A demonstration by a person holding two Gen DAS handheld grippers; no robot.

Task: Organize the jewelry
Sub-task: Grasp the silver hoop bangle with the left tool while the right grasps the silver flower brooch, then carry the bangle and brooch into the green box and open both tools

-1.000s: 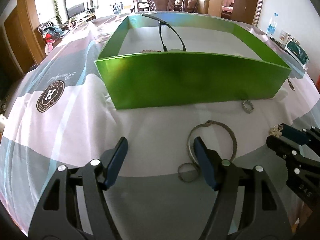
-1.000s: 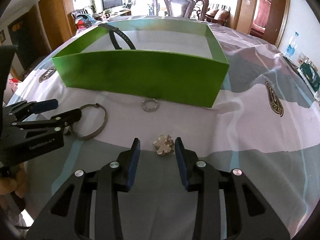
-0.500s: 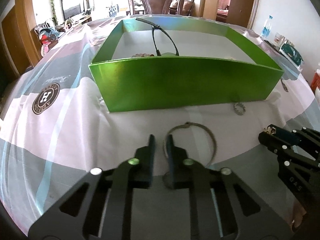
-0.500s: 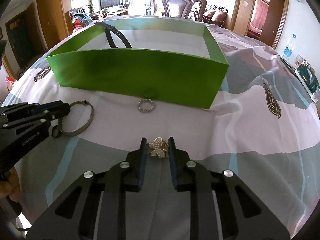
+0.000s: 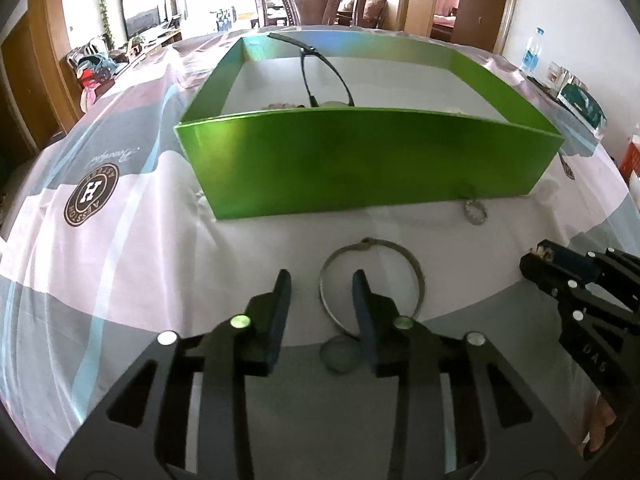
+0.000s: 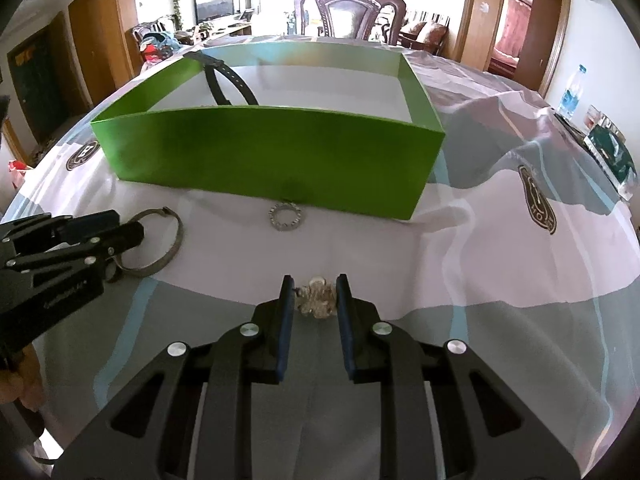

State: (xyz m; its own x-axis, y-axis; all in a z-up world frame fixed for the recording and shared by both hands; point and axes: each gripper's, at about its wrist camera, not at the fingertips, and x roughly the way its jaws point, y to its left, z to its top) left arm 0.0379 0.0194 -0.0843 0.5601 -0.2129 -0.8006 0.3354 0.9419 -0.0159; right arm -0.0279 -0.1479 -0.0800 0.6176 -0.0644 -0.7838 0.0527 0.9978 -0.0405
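Observation:
A green box (image 5: pixel 360 160) stands on the table with a black watch strap (image 5: pixel 320 68) leaning in it; it also shows in the right wrist view (image 6: pixel 272 152). My left gripper (image 5: pixel 320 300) is partly open over the left rim of a metal bangle (image 5: pixel 400 256), with a small ring (image 5: pixel 340 354) below it. My right gripper (image 6: pixel 316 300) is shut on a silver flower brooch (image 6: pixel 316 300), just above the cloth. A small toothed silver ring (image 6: pixel 285 216) lies in front of the box, also in the left wrist view (image 5: pixel 475 213).
A patterned tablecloth (image 6: pixel 520 280) covers the round table. A water bottle (image 6: pixel 572 92) and small packages (image 6: pixel 608 148) stand at the far right edge. A wooden chair (image 6: pixel 348 8) stands behind the table.
My left gripper was open, closed to nearly shut by the bangle, and has now opened partway again. My right gripper closed on the brooch and keeps holding it.

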